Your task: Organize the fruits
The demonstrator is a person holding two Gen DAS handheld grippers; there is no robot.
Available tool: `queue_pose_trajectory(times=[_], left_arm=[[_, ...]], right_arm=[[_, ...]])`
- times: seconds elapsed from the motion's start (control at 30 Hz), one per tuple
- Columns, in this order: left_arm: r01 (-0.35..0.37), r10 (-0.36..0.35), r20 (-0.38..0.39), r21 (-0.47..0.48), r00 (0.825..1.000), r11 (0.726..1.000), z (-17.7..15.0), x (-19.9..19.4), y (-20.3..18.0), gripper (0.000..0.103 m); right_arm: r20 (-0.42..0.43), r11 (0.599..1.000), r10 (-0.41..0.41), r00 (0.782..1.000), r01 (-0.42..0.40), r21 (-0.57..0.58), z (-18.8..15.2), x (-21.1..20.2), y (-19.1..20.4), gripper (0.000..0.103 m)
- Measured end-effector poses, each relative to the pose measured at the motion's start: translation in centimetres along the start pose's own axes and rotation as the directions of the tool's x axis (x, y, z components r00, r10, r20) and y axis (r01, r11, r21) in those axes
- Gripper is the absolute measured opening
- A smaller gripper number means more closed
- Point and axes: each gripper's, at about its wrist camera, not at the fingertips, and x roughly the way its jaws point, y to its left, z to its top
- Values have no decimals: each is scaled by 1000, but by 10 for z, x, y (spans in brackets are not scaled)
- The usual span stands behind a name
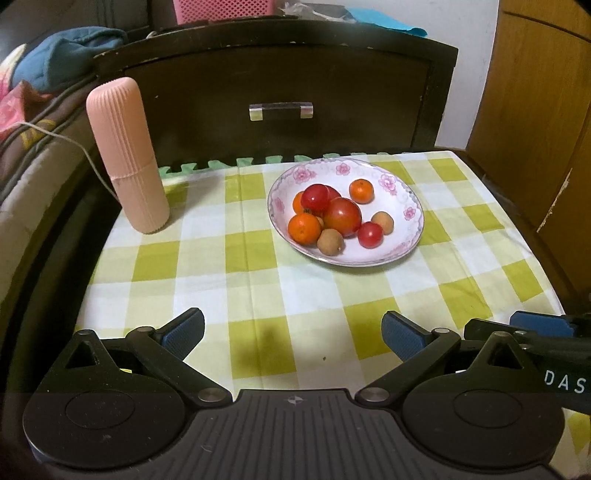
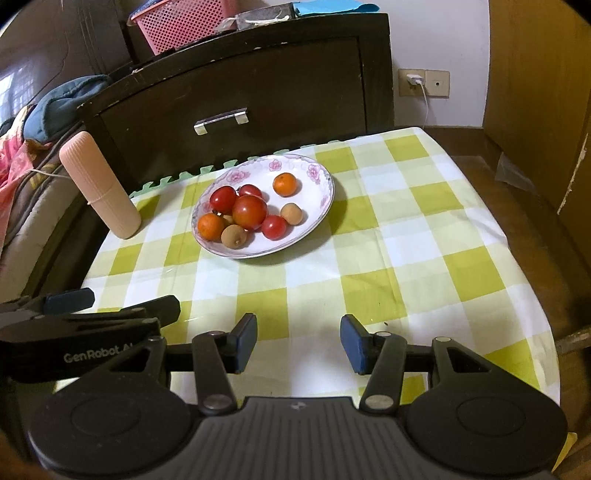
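Observation:
A white bowl with pink flowers on its rim (image 1: 402, 195) (image 2: 317, 177) sits on the green-and-white checked cloth. It holds red tomatoes (image 1: 341, 216) (image 2: 249, 211), small oranges (image 1: 303, 229) (image 2: 285, 184) and brown longans (image 1: 330, 242) (image 2: 291, 213). My left gripper (image 1: 293, 332) is open over the near part of the cloth, well short of the bowl, with nothing between its blue pads. My right gripper (image 2: 299, 341) is also open and holds nothing, near the front edge, to the right of the left one. Each gripper shows at the edge of the other's view.
A tall ribbed pink container (image 1: 127, 158) (image 2: 99, 184) stands at the cloth's left edge, beside the bowl. A dark wooden cabinet with a metal handle (image 1: 280, 110) (image 2: 221, 120) rises behind the table. Bedding lies left; wooden panels stand right. A pink basket (image 2: 177, 22) sits on the cabinet.

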Motion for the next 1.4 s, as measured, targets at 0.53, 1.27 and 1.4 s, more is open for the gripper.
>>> queue_pose_trajectory(times=[0.53,1.27,1.4], left_arm=[[-32,33,-26,32,999,999,-20,-11,-4,103],[-56,59,-77,31,995,998,-34,-19,-2,103],[-58,60,-82,27,995,998,-35,-18,-1,103]], right_arm=[[-18,1000,-7,1000,6,-10,-20,-10,6,48],[-38,1000,-3,999,2,-22,-35,-18,10,48],[-40,1000,-3,999,2,-25,-36,-18,11,48]])
